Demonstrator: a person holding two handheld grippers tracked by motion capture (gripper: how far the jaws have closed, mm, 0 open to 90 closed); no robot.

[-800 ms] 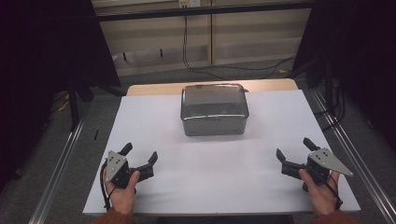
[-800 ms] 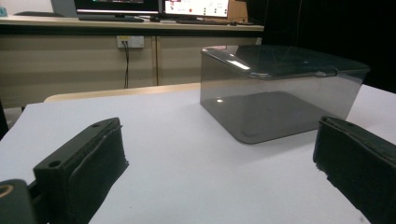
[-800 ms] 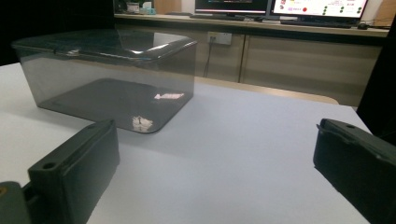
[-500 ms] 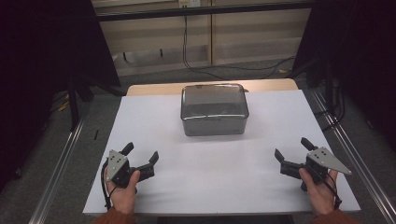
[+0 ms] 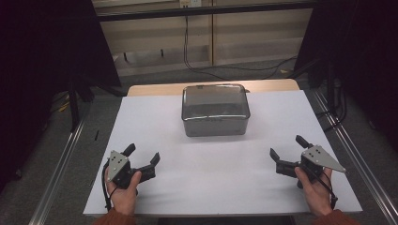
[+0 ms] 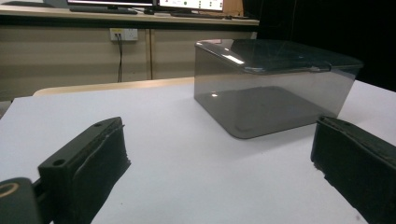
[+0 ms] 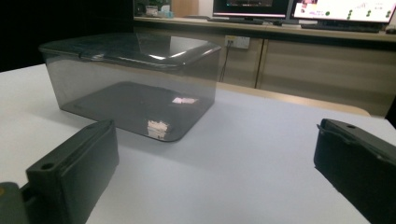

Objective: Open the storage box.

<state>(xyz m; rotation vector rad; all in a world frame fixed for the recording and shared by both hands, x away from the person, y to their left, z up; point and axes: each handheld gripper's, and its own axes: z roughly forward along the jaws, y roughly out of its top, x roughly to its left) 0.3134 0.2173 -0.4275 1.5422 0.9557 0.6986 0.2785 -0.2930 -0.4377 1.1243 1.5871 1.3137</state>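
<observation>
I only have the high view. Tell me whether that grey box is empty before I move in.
Observer: In the left gripper view the box has smoky see-through walls, and nothing shows inside above its floor.
Operator: Report on the lid.
Observer: From the side, the lid lies flat and closed, and its rim slightly overhangs the walls.
Operator: Check the right claw's line.
Observer: In the right gripper view the right claw has its jaws wide apart with nothing between them. The box sits left of the gap, not centred in it.
</observation>
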